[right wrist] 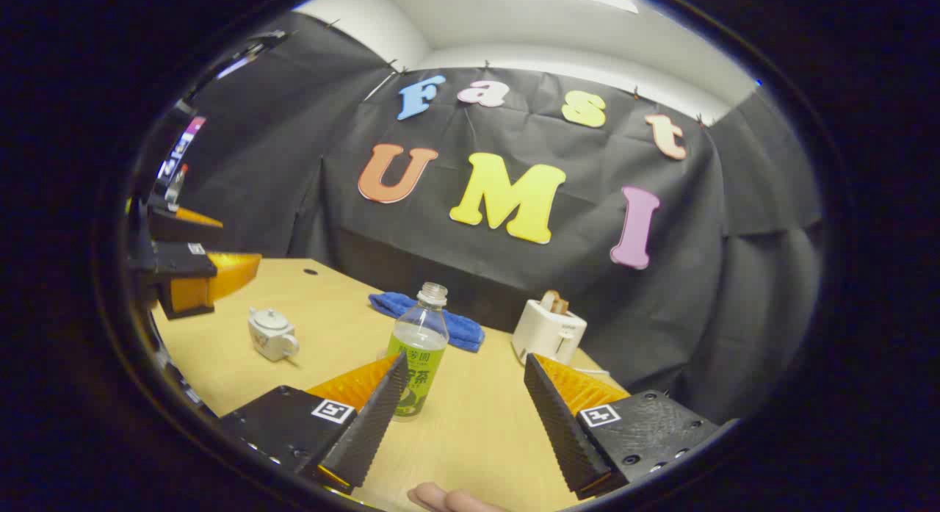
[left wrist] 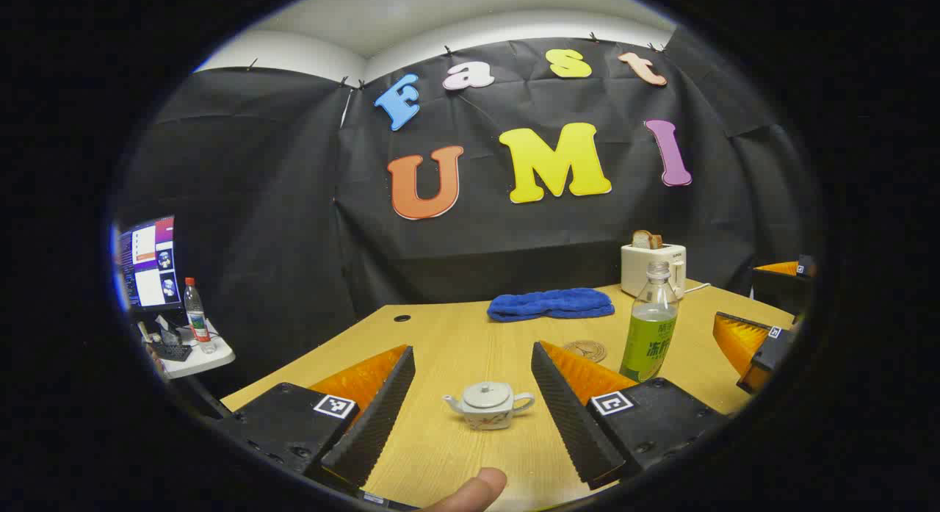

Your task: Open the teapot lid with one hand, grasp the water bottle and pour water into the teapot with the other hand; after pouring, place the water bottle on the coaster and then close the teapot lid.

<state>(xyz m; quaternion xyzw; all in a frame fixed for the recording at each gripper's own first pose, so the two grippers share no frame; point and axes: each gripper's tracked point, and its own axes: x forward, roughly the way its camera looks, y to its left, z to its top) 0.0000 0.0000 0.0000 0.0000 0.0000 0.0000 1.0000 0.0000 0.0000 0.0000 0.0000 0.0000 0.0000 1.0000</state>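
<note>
A small white teapot (left wrist: 488, 406) with its lid on stands on the wooden table (left wrist: 448, 336), between and just beyond the fingers of my left gripper (left wrist: 470, 416), which is open and above the table. An uncapped water bottle (left wrist: 650, 322) with a green label stands upright to the right, and a round coaster (left wrist: 585, 350) lies left of its base. In the right gripper view the bottle (right wrist: 416, 350) stands just past the left finger of my open right gripper (right wrist: 463, 413). The teapot (right wrist: 271, 334) sits farther left, with the left gripper (right wrist: 192, 273) beyond it.
A blue towel (left wrist: 551, 305) lies at the back of the table, and a white toaster (left wrist: 653, 268) holding bread stands at the back right. A side shelf with a monitor (left wrist: 149, 262) and another bottle (left wrist: 195, 315) is off the table's left. My right gripper (left wrist: 760, 339) shows at the right edge.
</note>
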